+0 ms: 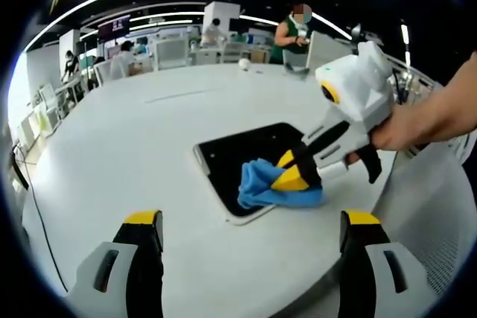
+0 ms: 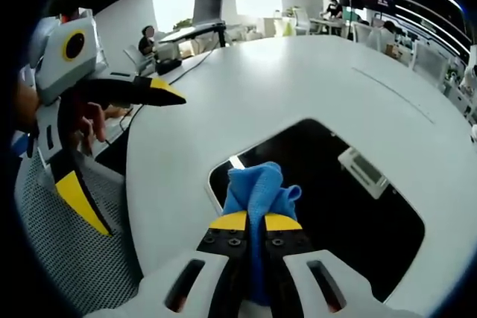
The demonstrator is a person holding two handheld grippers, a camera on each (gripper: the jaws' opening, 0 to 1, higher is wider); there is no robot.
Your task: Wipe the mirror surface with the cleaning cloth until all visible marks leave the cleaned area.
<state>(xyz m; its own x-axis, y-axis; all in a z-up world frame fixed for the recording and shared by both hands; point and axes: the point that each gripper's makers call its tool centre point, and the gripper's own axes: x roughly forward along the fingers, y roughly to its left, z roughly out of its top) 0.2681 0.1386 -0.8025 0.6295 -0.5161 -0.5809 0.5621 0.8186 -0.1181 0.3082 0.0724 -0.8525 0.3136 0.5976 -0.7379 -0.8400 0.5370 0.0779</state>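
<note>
A broad, rounded white desk (image 1: 134, 154) carries a dark, rectangular mirror with a pale rim (image 1: 238, 156), lying flat near the desk's edge. A crumpled blue cleaning cloth (image 1: 262, 184) rests on the mirror's corner. Far across the desk sits a small white object (image 1: 244, 65).

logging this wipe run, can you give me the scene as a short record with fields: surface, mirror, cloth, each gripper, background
surface: white round table
mirror: dark rectangular mirror lying flat on the table
cloth: blue cleaning cloth, bunched, resting on the mirror near one edge
right gripper: right gripper shut on the cloth, pressing it to the mirror
left gripper: left gripper open, holding nothing, hovering above the table short of the mirror
marks on mirror: cannot tell
background: open office with desks and several people
</note>
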